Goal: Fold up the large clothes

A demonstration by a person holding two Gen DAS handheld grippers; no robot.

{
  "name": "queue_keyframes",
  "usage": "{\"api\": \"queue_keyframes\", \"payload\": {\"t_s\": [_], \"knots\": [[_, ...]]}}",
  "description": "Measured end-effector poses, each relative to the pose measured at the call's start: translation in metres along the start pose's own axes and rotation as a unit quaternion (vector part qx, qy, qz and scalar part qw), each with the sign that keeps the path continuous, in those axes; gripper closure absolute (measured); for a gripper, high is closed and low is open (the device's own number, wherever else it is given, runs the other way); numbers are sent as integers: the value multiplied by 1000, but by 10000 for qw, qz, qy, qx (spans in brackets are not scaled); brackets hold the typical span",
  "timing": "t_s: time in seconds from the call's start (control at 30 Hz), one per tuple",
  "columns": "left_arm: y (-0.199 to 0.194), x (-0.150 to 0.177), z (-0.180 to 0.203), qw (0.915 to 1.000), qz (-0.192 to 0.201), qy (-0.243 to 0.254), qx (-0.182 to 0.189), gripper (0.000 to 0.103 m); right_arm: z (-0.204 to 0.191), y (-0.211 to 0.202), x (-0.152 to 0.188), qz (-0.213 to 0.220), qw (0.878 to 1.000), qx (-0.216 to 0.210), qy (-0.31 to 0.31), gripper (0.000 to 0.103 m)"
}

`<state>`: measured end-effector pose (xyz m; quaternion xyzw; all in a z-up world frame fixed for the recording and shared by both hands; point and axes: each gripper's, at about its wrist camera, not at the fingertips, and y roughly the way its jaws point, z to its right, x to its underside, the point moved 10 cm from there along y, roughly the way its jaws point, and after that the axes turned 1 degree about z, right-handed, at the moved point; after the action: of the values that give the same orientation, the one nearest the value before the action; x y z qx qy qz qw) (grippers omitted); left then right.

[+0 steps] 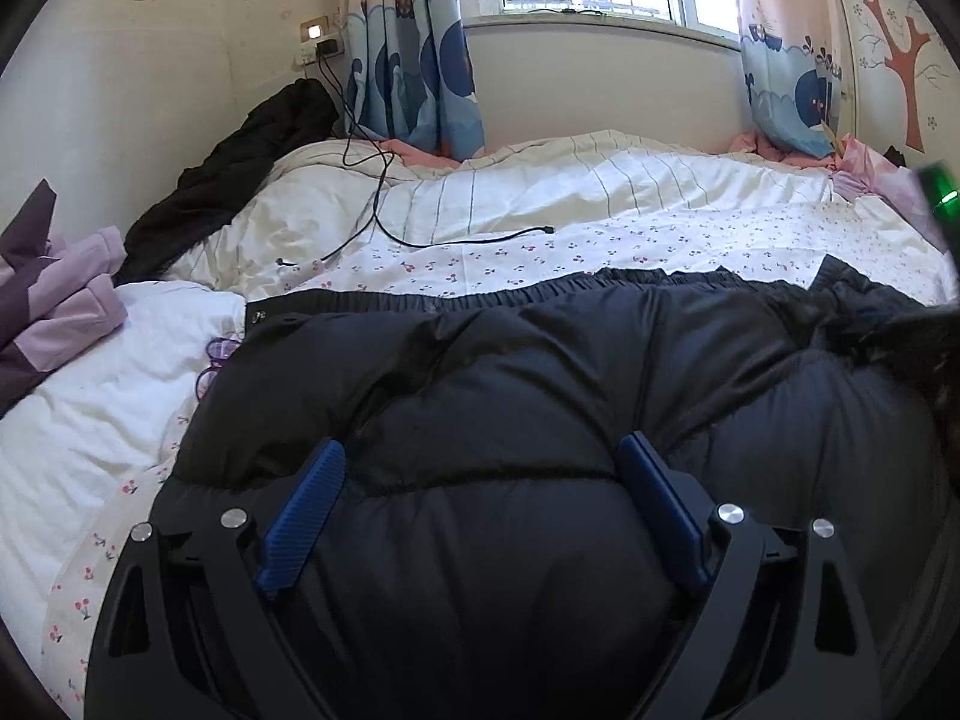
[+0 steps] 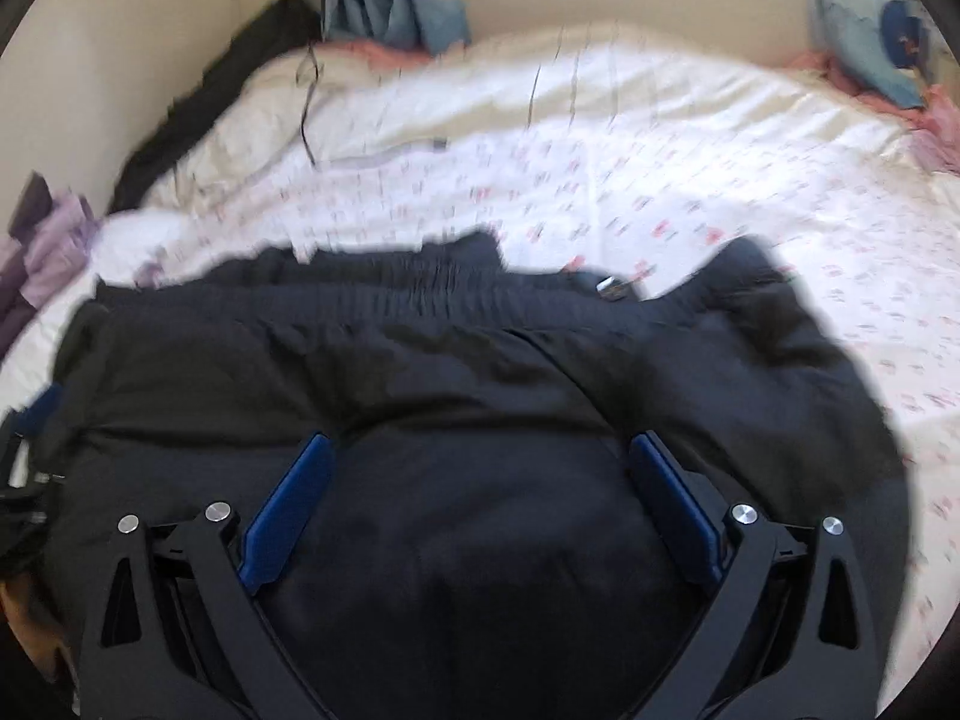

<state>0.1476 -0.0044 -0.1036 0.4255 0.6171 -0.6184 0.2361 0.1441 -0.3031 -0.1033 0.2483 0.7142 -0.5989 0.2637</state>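
A large black puffer jacket [image 1: 540,396] lies spread across the near part of the bed, its elastic hem [image 1: 480,294] toward the window. My left gripper [image 1: 483,456] is open just above the jacket's quilted surface, its blue fingers [image 1: 303,516] wide apart with nothing between them. In the right wrist view the same jacket [image 2: 480,372] fills the lower frame, a small metal snap [image 2: 611,287] at its far edge. My right gripper [image 2: 480,450] is open over the jacket and holds nothing. The right wrist view is motion-blurred.
The bed has a cherry-print sheet [image 1: 600,252] and a striped white duvet [image 1: 540,180] behind it. A black cable [image 1: 384,192] trails from a wall socket. Another dark garment [image 1: 240,168] and purple clothes [image 1: 54,294] lie at the left. Curtains [image 1: 414,60] hang at the window.
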Motion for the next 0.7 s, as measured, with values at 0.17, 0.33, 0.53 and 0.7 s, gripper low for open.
{"api": "queue_keyframes", "payload": {"t_s": [0.17, 0.33, 0.53, 0.7], "knots": [[-3, 3, -2, 9999, 64, -109, 58, 10, 29, -11, 27, 172, 9995, 262, 76, 7], [-1, 6, -3, 9998, -59, -188, 65, 10, 24, 8, 28, -46, 9979, 600, -223, 6], [-49, 31, -25, 9909, -533, -850, 899, 10, 13, -58, 47, -144, 9998, -52, 111, 6], [-109, 82, -95, 9504, -953, -2574, 1466, 10, 26, -128, 107, -375, 9873, -1028, 1151, 6]]}}
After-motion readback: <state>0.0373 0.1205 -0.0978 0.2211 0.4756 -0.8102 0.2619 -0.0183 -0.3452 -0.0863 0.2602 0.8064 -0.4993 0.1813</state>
